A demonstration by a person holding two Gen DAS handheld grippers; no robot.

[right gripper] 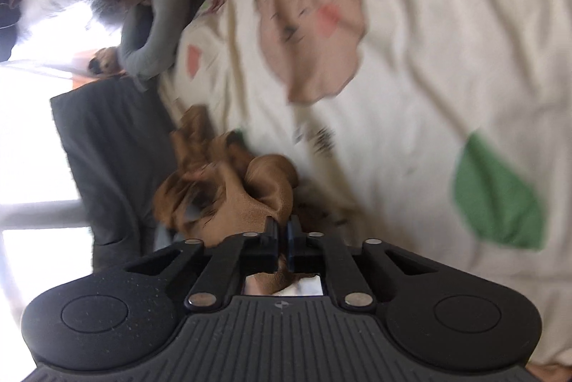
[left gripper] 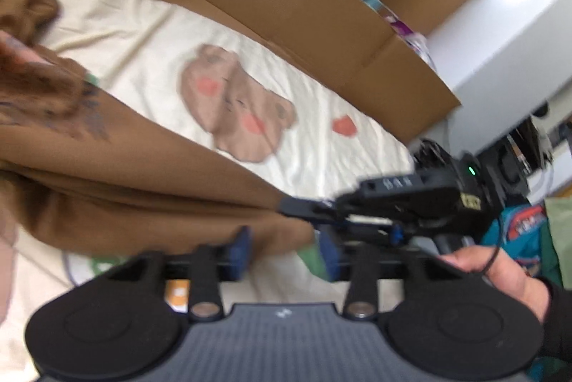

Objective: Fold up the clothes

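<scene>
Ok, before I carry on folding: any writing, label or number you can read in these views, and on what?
Nothing is legible.
Dark print on the brown garment: too blurred.
Pale characters and yellow label on the right gripper: too blurred.
Small emblem on the left gripper: a symbol, no words.

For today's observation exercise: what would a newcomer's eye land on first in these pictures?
Probably the crumpled brown fabric garment, pinched in the shut right gripper and stretching across the cream bedsheet printed with pink-cheeked bears. Next, the flattened brown cardboard box along the sheet's far edge.
</scene>
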